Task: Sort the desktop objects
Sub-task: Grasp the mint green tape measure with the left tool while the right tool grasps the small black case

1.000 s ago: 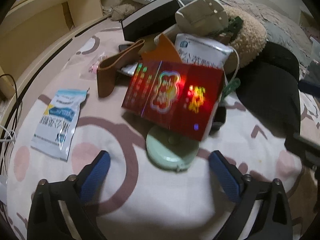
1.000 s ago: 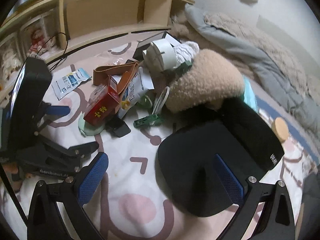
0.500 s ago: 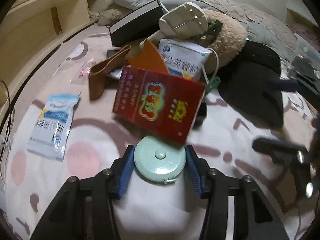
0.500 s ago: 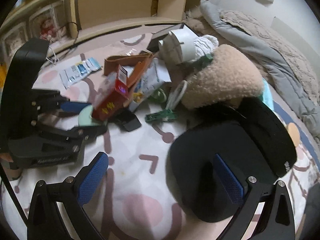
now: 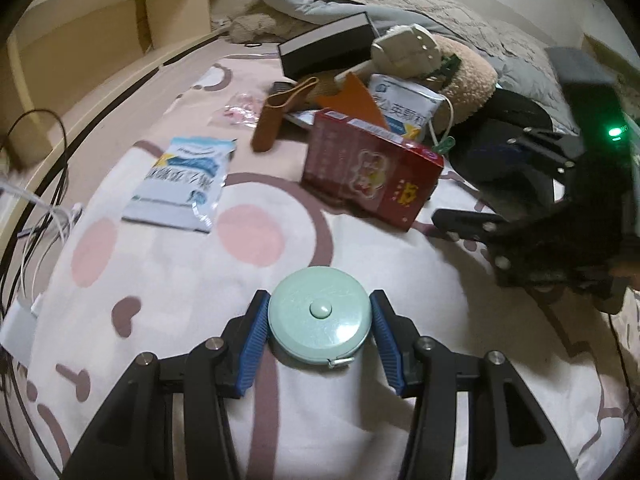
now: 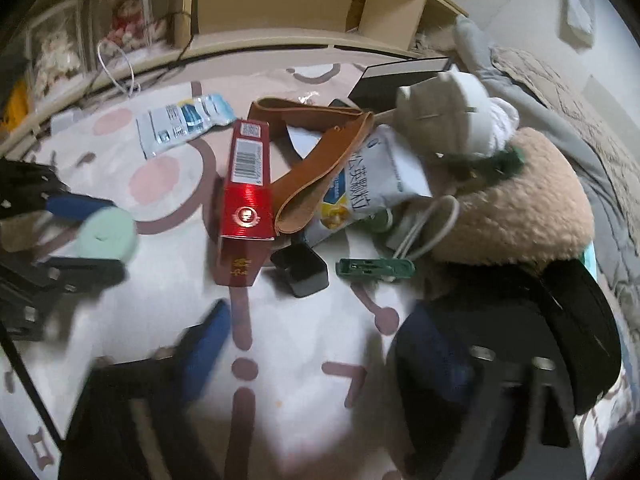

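Warm, dim indoor light falls over both fisheye views, with black vignette curving round every corner. The left wrist view is fairly sharp in the middle, and a soft sheen sits on the mint tape measure (image 5: 319,314). The shelf (image 5: 112,36) bows at the edge. A green indicator light (image 5: 614,132) glows. The right wrist view smears: the right gripper (image 6: 320,356) is streaked with motion blur.

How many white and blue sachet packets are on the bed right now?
2. One sachet lies flat alone toward the shelf side; the other sachet is in the pile behind the red box. More may be hidden under the pile.
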`<state>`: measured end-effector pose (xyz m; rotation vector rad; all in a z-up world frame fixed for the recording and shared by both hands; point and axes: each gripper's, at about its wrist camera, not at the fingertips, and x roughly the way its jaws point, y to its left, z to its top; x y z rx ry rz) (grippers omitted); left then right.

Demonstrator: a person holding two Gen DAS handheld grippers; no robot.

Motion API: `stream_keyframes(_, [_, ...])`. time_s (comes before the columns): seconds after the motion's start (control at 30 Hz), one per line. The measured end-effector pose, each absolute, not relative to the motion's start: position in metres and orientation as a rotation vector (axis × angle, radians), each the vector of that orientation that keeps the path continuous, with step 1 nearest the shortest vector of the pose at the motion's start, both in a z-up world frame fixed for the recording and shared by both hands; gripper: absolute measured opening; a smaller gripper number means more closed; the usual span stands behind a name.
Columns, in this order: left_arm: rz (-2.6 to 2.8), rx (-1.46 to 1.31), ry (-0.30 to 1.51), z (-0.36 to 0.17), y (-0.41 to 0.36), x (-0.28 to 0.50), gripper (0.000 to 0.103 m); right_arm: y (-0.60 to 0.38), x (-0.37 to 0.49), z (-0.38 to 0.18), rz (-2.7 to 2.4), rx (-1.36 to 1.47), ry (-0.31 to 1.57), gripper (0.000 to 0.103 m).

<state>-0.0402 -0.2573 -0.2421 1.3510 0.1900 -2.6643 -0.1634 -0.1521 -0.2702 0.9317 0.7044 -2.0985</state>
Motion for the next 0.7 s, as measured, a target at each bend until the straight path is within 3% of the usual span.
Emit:
stream_keyframes(0.27, [-2.679, 1.33, 0.237, -0.244, -0.263, -0.033, 0.05, -0.166, -0.181, -0.277, -2.079, 0.937, 0.715, 0.061])
stream_keyframes(0.4, [-2.689, 1.323, 0.271, -0.242, -0.266, -0.032, 0.05, -0.173, -0.182, -0.277, -2.031, 0.944, 0.729, 0.029])
stream_keyframes(0.7, [-2.684, 1.329, 0.267, -0.237, -0.263, -0.027, 0.05, -0.159, -0.173, -0.265, -2.005, 0.97, 0.704, 0.027])
